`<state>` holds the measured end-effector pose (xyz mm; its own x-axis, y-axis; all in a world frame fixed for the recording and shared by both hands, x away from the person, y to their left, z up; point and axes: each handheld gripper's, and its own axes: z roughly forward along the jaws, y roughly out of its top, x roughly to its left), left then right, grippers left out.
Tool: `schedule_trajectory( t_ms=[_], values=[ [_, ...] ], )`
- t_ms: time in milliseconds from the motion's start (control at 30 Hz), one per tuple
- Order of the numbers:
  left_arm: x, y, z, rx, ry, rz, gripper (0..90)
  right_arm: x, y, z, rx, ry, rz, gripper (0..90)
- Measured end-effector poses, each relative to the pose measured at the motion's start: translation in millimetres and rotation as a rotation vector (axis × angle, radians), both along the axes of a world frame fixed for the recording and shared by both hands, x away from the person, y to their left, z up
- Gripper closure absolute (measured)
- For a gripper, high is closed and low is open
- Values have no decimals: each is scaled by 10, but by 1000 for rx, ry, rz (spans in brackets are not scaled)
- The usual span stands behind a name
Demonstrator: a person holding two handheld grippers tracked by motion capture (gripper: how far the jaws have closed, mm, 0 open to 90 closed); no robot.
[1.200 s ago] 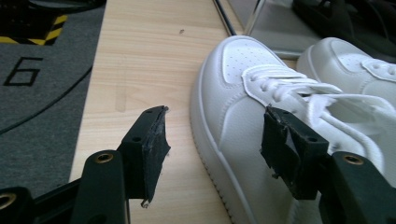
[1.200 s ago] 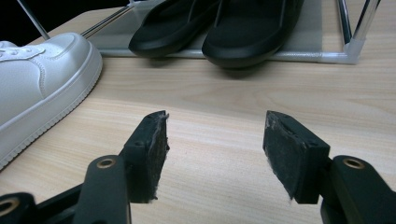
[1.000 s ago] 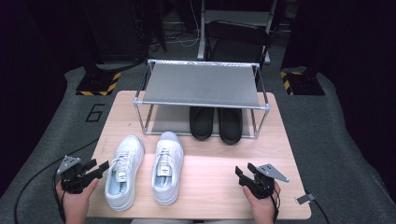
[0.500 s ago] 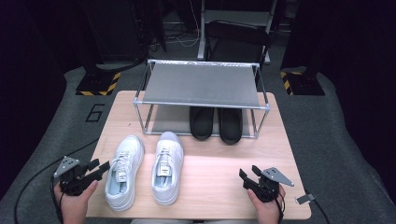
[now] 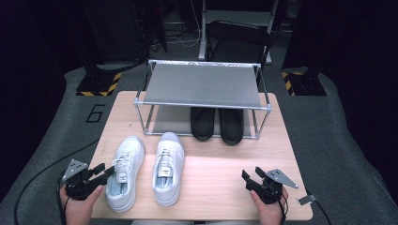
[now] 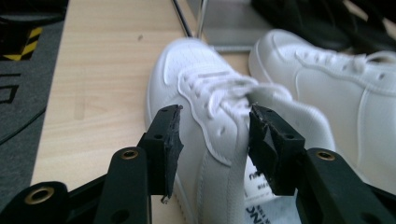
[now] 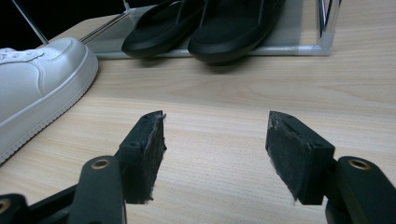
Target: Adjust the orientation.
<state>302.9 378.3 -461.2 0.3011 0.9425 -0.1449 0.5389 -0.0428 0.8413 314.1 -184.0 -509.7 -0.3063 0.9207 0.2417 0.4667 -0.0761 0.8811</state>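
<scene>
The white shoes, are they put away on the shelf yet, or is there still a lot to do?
Not yet. Only the black shoes sit on the rack's bottom shelf. Both white shoes are on the table. The left gripper has its jaws around the side wall of the left white shoe; they have just been closing, without gripping yet. The right gripper is open over bare wood. Lifting and shelving both, including the right white shoe, remains.
</scene>
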Motion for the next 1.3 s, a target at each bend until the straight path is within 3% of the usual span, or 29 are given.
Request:
schedule_trajectory(
  t_ms=[233,300,667,733,867,1000,1100,1300],
  values=[
    [35,-45,-174,26,47,-11,596,-2,-13,-17,4,9,-6,370],
    [41,-50,-191,15,39,7,617,-3,-14,-20,8,11,-6,371],
    [52,-100,-150,50,81,35,666,2,28,-52,1,22,6,370],
    [54,-104,-153,53,77,39,679,4,26,-54,6,22,5,370],
    [38,-158,-144,116,49,50,765,8,3,-58,12,24,-3,372],
    [41,-147,-150,97,38,58,792,6,-15,-60,21,28,-9,372],
    [51,-145,-153,111,19,62,807,4,-16,-61,27,29,-15,372],
    [82,-136,-154,82,12,38,820,14,-25,-73,26,33,-14,373]
  ],
)
